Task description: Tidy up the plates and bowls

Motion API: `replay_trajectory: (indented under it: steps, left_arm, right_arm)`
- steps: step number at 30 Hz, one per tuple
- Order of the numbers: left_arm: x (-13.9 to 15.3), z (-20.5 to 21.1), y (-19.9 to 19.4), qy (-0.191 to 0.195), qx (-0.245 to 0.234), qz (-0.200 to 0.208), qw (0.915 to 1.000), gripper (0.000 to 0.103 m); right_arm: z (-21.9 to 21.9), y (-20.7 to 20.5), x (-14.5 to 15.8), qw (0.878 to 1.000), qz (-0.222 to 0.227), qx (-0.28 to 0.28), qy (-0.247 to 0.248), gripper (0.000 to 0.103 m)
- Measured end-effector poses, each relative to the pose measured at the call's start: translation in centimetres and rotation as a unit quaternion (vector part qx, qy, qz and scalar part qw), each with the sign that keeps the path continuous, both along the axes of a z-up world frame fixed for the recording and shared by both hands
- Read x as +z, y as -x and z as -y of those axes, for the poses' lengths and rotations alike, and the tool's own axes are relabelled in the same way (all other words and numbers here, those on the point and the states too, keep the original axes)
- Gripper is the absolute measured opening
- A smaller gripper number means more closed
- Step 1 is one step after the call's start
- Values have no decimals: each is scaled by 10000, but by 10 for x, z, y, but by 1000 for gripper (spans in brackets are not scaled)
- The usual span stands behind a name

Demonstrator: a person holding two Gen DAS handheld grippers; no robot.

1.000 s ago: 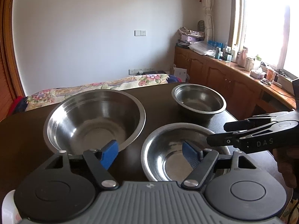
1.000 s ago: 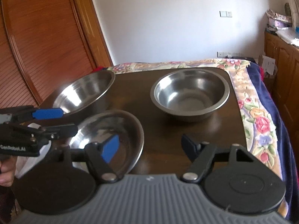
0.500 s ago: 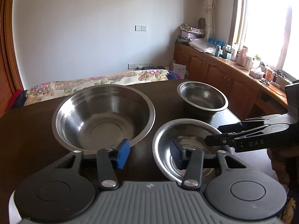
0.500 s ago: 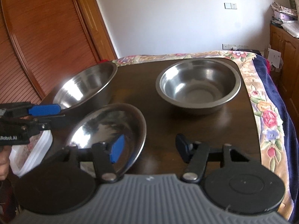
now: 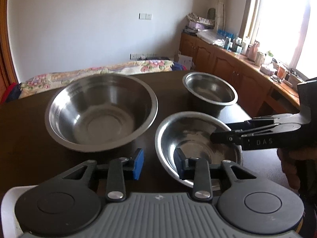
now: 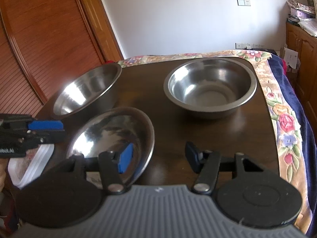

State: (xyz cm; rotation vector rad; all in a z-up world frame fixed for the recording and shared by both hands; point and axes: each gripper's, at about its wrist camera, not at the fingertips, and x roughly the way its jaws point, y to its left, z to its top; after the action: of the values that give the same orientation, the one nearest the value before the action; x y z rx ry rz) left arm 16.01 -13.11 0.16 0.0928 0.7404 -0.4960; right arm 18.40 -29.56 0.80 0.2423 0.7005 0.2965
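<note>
Three steel vessels sit on the dark worktop (image 5: 23, 130): a large bowl (image 5: 101, 112) at the far left in the left wrist view, a smaller bowl (image 5: 211, 88) at the far right near the edge, and a shallow plate (image 5: 190, 136) nearest the cameras, apart from both bowls.

The left claw (image 5: 158, 163) is closing – its right blue pad sits inside the plate and its left pad outside, so the near-left rim of the plate lies between them, though neither pad presses on it yet.

The right claw (image 6: 158, 157) is also closing, astride the plate's opposite rim – its left pad over the dish, its right pad over bare wood, both clear of the metal. A floral cloth (image 6: 285, 123) hangs beyond the worktop's edge.
</note>
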Motion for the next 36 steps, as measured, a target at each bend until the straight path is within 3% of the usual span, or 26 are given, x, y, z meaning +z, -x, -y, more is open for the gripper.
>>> replay_trajectory:
  steps: [8, 14, 20, 29, 36]
  left_arm:
    - [-12, 9, -8, -43, 27, -103, 9999, 40]
    - [-16, 10, -13, 106, 35, -229, 9997, 25]
    - [-11, 10, -7, 155, 46, -138, 9998, 25]
    - [-5, 0, -2, 269, 87, -35, 9996, 25]
    - [24, -11, 6, 445, 124, 327, 9984, 25]
  right_arm:
    - [0, -3, -3, 10000, -75, 28, 3, 41]
    - [1, -3, -2, 9999, -94, 48, -123, 35]
    - [-6, 0, 1, 9998, -97, 126, -122, 14]
    - [-12, 8, 8, 10000, 28, 60, -24, 14]
    - [-11, 15, 29, 9994, 322, 34, -126, 14]
